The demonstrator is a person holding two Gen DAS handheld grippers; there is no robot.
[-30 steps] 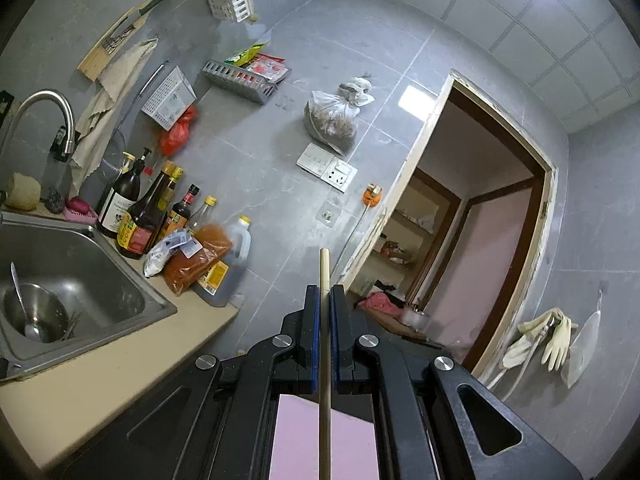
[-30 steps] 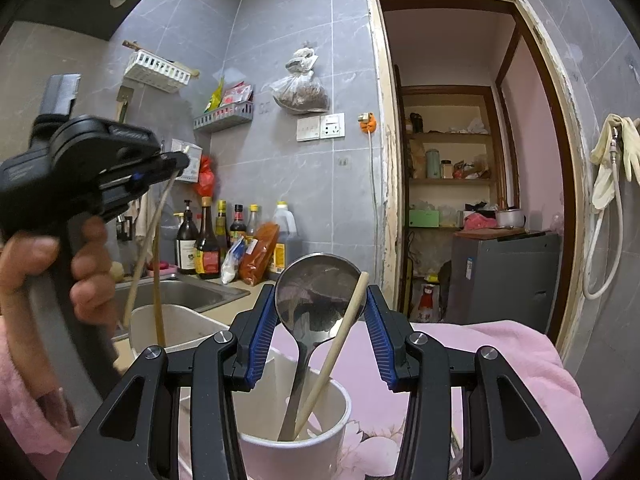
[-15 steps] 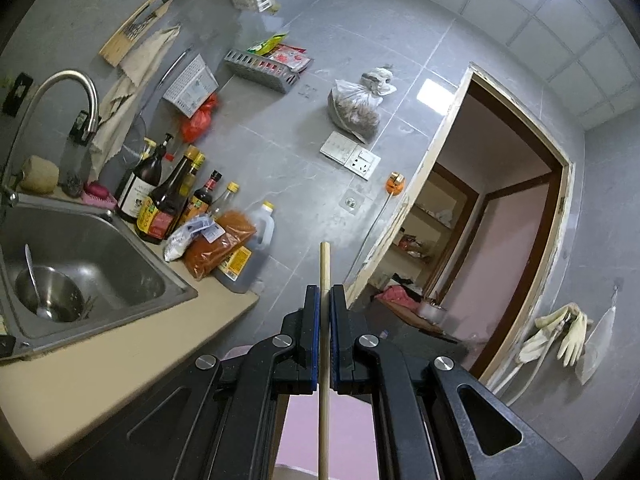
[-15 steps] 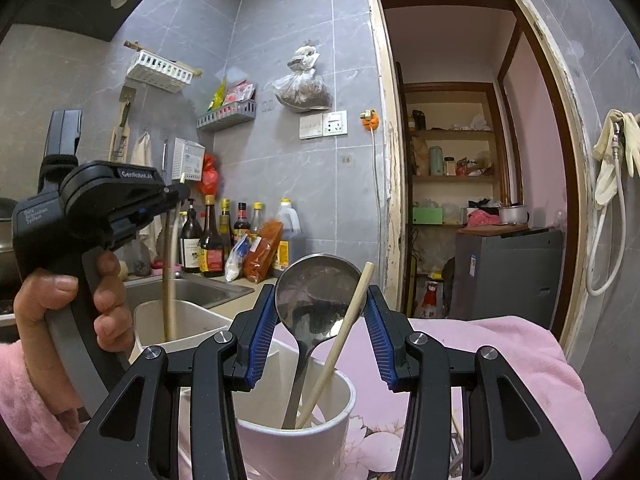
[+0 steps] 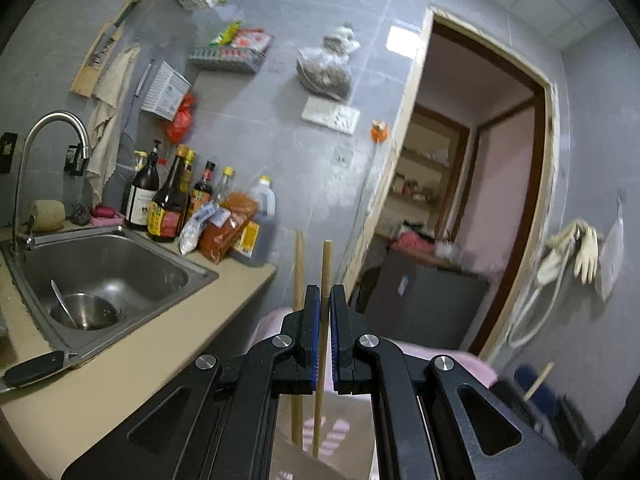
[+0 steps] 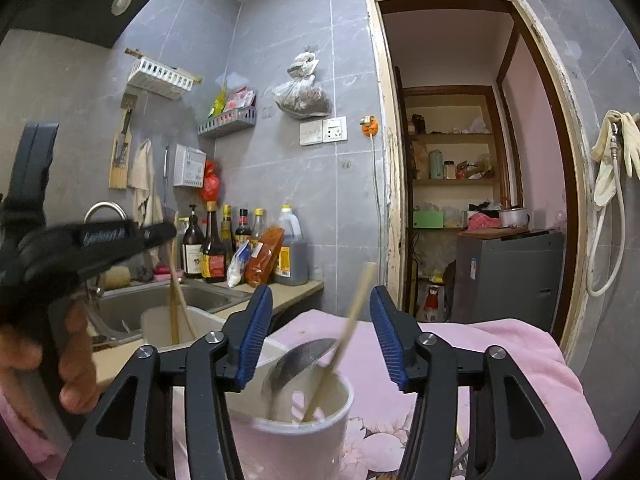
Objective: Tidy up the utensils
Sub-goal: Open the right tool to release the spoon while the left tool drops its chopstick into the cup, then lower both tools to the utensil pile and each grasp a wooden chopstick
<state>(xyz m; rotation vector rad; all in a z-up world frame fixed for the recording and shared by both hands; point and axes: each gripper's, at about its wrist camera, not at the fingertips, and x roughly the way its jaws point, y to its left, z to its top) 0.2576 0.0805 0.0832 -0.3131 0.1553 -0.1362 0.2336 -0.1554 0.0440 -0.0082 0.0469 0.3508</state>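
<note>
My left gripper (image 5: 324, 292) is shut on a wooden chopstick (image 5: 326, 258) that stands upright between its jaws. A second chopstick (image 5: 298, 268) stands just left of it, outside the jaws. In the right wrist view the left gripper (image 6: 160, 234) holds its chopstick (image 6: 174, 300) down into a beige container (image 6: 160, 326). My right gripper (image 6: 320, 336) is open above a white cup (image 6: 304, 436). The cup holds a metal spoon (image 6: 298, 364) and a chopstick (image 6: 348, 332).
A steel sink (image 5: 100, 276) with a bowl and a spoon lies at the left, with a faucet (image 5: 44, 148). Sauce bottles (image 5: 172, 196) line the wall behind the counter (image 5: 132, 368). A pink cloth (image 6: 500, 360) covers the surface under the cup. A doorway (image 6: 460, 160) opens at the right.
My left gripper tilted and lowered its chopstick into the beige container, where a second chopstick now shows beside it. My right gripper rose, and the cup's spoon and chopstick sit lower between its jaws.
</note>
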